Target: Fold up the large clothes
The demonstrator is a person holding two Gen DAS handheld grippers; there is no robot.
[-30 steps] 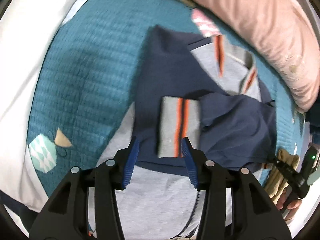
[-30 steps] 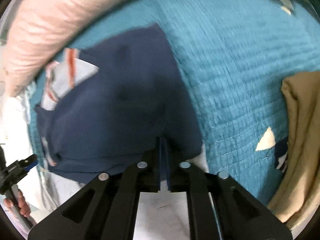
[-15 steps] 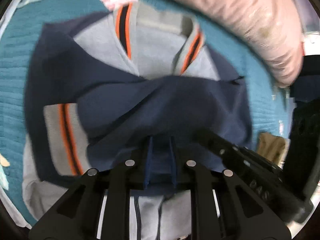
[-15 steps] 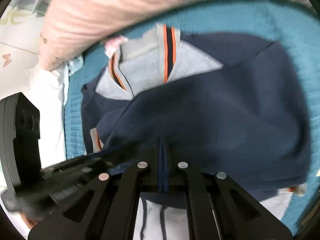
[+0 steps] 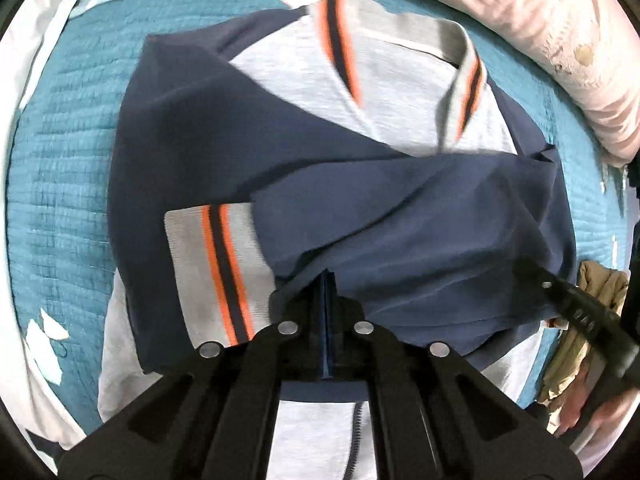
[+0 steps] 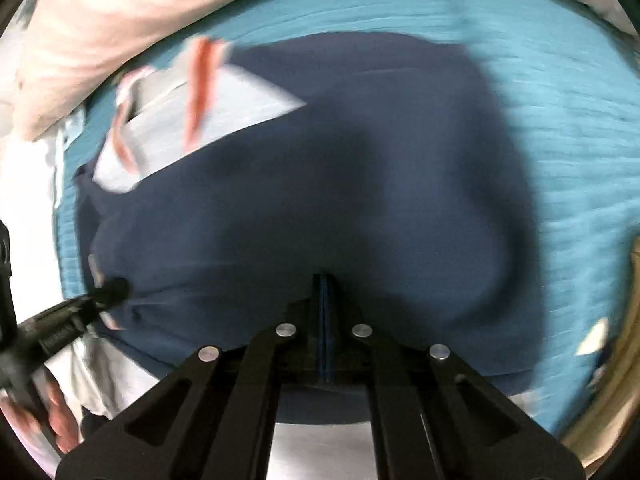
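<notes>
A grey zip jacket (image 5: 400, 92) with navy sleeves and orange-striped collar lies flat on the bed. One navy sleeve (image 5: 420, 220) is folded across its chest, and the striped cuff (image 5: 216, 272) of the other lies left of my left gripper (image 5: 327, 276). That gripper's jaws are closing tight, with its pads pinched on the lower edge of the navy sleeve. The right gripper (image 5: 528, 270) meets the same sleeve further right. In the blurred right wrist view the right gripper (image 6: 324, 280) is shut in navy cloth (image 6: 360, 180), and the left gripper (image 6: 116, 288) pokes in at the left.
A teal quilted bedspread (image 5: 60, 180) lies under the jacket. A pink pillow (image 5: 540, 20) runs along the far side and white bedding (image 5: 24, 60) along the left. A tan garment (image 5: 600, 292) is bunched at the right. A hand (image 5: 592, 416) holds the right gripper.
My left gripper left the striped cuff, moved right and lower, and shut on the navy sleeve edge. The right gripper stayed shut while its view swung across the jacket.
</notes>
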